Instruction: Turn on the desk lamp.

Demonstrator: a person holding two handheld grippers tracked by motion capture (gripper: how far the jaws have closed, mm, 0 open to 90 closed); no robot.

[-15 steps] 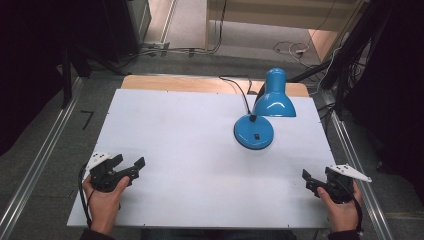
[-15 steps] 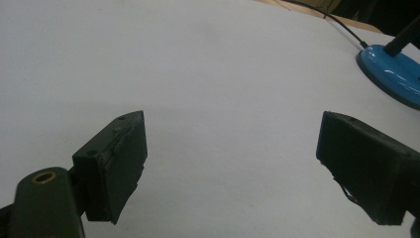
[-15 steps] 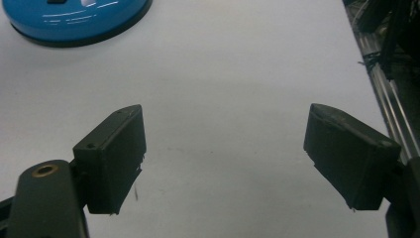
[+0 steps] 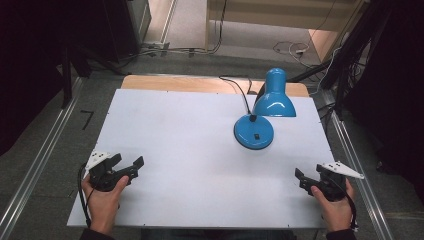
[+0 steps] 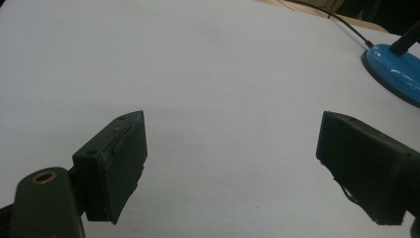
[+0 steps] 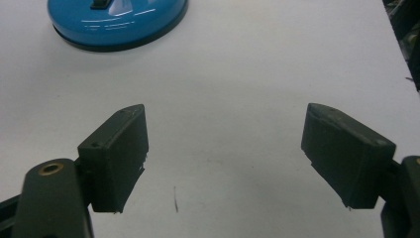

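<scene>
A blue desk lamp stands at the back right of the white table (image 4: 190, 140). Its round base (image 4: 254, 131) carries a black switch, and its shade (image 4: 274, 100) hangs over the base's far side. My left gripper (image 4: 128, 160) rests near the front left corner, open and empty. At the front right, my right gripper (image 4: 309, 172) is open and empty too. In the left gripper view the jaws of the left gripper (image 5: 233, 148) stand wide apart, with the lamp base (image 5: 396, 69) far off at the upper right. The right gripper (image 6: 225, 148) faces the lamp base (image 6: 116, 20) at the upper left.
The lamp's black cable (image 4: 240, 90) runs off the table's back edge over a wooden strip (image 4: 170, 82). Metal rails (image 4: 37, 165) flank the table on both sides. Loose cables (image 4: 292, 49) lie on the floor behind.
</scene>
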